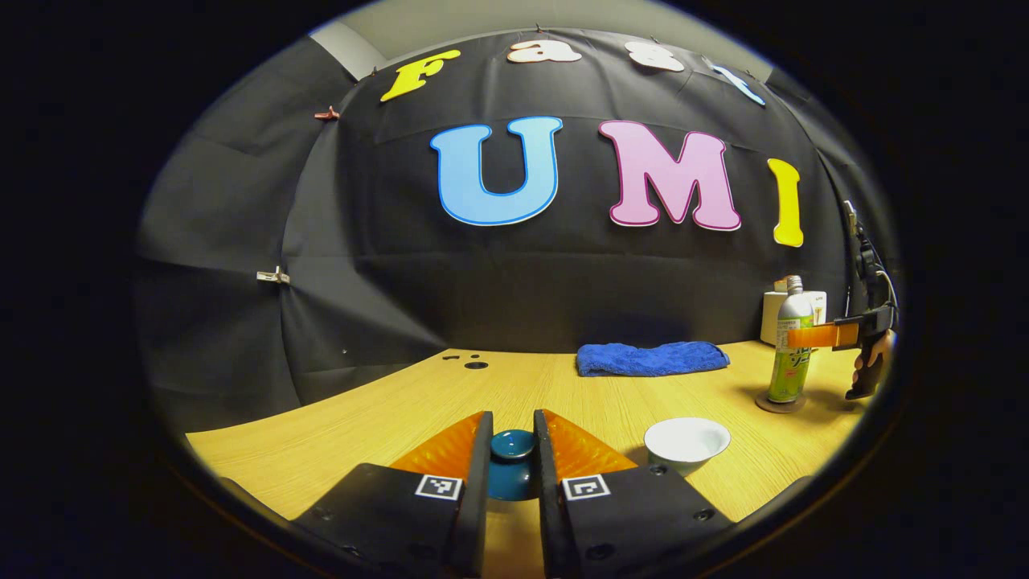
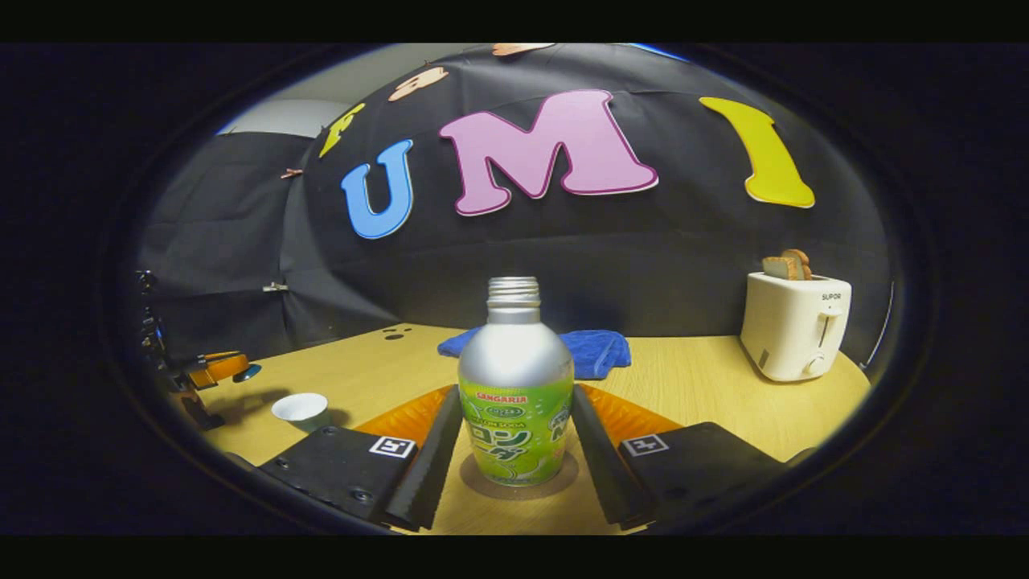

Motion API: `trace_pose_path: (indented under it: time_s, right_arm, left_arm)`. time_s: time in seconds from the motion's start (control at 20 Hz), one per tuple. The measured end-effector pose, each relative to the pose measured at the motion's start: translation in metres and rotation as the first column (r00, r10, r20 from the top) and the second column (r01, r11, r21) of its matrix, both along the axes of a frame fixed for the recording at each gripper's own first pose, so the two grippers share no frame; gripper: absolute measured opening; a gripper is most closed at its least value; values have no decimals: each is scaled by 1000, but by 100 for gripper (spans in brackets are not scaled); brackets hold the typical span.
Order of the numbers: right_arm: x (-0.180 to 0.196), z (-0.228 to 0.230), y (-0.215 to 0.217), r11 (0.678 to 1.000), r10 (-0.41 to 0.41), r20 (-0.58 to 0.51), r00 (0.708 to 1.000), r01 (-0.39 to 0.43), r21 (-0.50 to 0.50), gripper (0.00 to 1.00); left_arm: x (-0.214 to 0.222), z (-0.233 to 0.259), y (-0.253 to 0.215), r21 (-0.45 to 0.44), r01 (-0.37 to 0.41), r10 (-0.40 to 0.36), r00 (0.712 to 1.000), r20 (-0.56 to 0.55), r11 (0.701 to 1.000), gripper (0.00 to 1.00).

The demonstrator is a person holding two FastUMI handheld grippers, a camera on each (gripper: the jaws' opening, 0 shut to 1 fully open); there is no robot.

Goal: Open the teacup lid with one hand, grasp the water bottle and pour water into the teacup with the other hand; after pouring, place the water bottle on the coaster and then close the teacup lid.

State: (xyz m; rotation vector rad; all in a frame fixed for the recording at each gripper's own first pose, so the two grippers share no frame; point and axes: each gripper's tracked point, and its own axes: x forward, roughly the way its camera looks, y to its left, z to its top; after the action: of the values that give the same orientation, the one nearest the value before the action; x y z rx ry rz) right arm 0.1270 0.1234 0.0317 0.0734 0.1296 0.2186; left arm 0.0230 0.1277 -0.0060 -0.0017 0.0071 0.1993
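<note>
Fingers of the left gripper (image 1: 513,450) clench the teal lid (image 1: 512,460); those of the right gripper (image 2: 514,438) flank the water bottle (image 2: 515,386).

From left to right in the left gripper view: the glossy, round-knobbed lid is pinched between ribbed pads at 6 o'clock, the open white teacup (image 1: 686,442) sits on the wood-grain table (image 1: 338,426) at 4 o'clock, a folded blue towel (image 1: 649,358) lies behind, and the bottle stands upright on a round dark coaster (image 1: 778,404) at 3 o'clock. In the right gripper view, the fingers sit close beside the bare-metal shoulders and green label; whether they press it I cannot tell. A white toaster (image 2: 793,325) with bread stands at 3 o'clock before black cloth walls.
</note>
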Motion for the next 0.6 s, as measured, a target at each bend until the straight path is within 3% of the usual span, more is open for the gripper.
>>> trace_pose_path:
  time_s: [0.4, 0.6]
  right_arm:
    - [1, -3, 0, 998, 6, 9, 1000, -5, -69, 80]
    - [-8, -25, -2, 990, -5, -46, 999, -1, -142, 83]
  left_arm:
    - [0, 0, 0, 0, 0, 0, 1000, 0, 1000, 31]
    - [0, 0, 0, 0, -6, 6, 1000, 0, 1000, 31]
